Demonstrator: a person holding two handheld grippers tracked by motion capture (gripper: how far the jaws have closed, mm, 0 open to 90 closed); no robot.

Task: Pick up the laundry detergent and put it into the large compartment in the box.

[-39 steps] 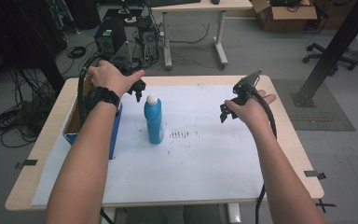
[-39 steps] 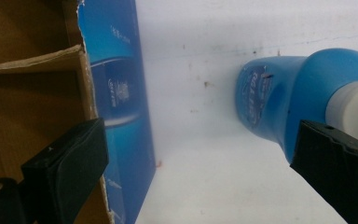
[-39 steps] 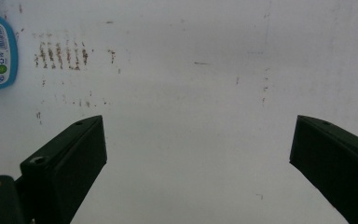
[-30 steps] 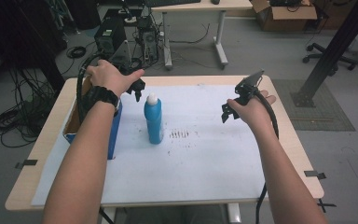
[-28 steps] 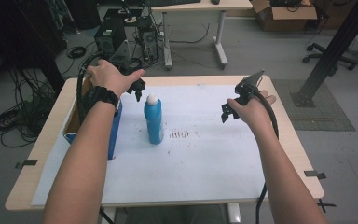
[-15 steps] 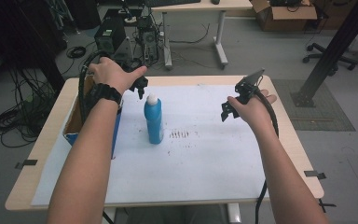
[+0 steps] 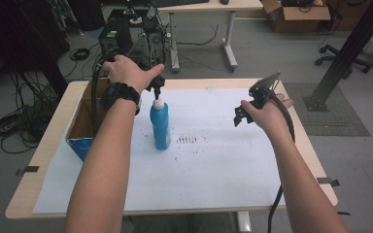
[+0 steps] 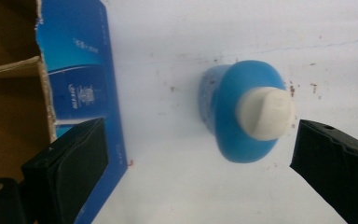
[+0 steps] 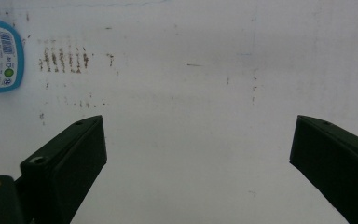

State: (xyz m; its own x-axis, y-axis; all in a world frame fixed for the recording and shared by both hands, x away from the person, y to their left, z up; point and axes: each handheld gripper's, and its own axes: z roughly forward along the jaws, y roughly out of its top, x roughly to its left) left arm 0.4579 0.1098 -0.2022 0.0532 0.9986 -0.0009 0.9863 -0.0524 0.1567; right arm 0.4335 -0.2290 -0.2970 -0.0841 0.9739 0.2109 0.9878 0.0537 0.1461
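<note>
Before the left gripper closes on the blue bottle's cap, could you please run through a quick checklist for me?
1. Left gripper open wide enough for the cap: ok, its jaws stand far apart.
2. White cap centred between the jaws: not ok, it sits close to the right-hand jaw in the left gripper view.
3. Blue bottle upright on the white sheet: ok.
4. Cardboard box apart from the bottle: ok, bare sheet shows between them.
5. Right gripper out of the way: ok, open over bare sheet.
6. Jaws low enough to grip the cap: cannot tell.
</note>
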